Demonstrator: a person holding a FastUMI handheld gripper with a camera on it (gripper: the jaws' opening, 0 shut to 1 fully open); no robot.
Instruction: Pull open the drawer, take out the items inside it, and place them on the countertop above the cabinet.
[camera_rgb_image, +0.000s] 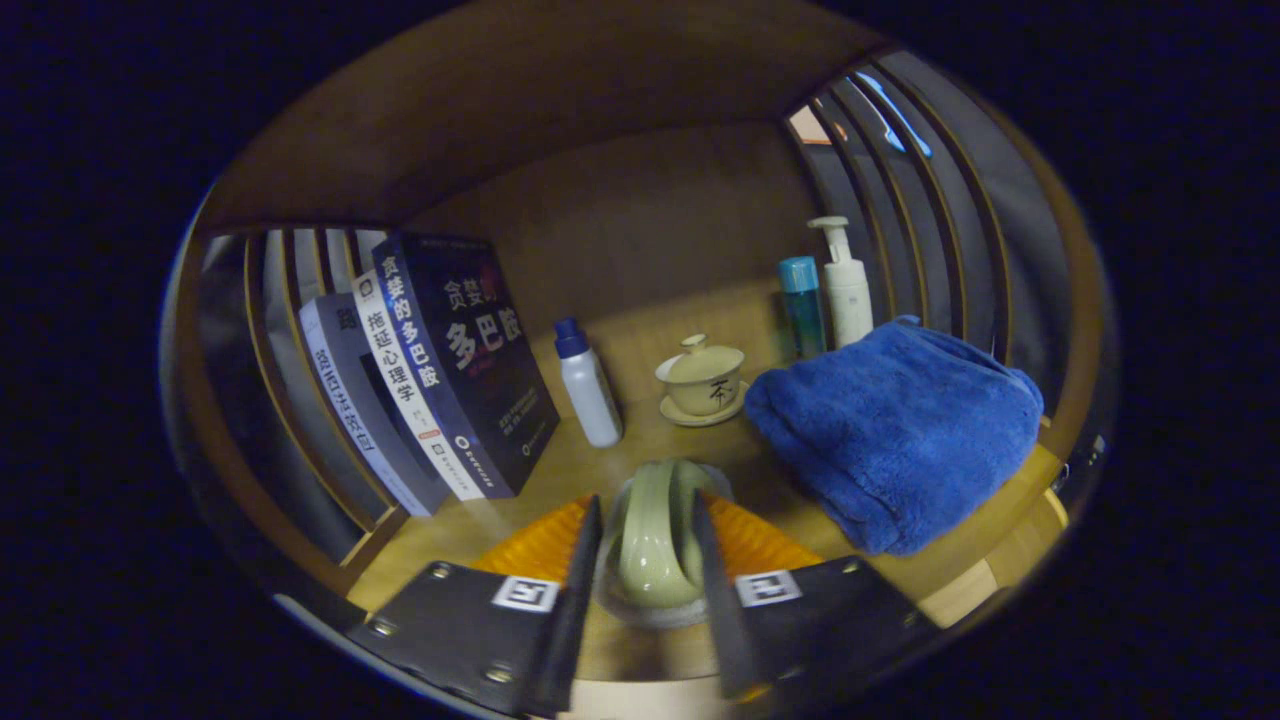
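My gripper (650, 560) is shut on a pale green ceramic cup (655, 545), with a finger pressed on each side of it. The cup has a smooth rounded body and a greyish rim or dish around its base. It sits low over the front part of the wooden countertop (560, 470); I cannot tell whether it touches the wood. Just beyond the fingers stands a cream lidded tea bowl on a saucer (702, 380). The drawer is hidden from me.
Left of the fingers several books (450, 370) lean against a slatted side wall, with a white blue-capped bottle (588, 385) beside them. A folded blue towel (895, 425) lies right of the cup. Behind it stand a teal bottle (803, 305) and a white pump bottle (846, 285).
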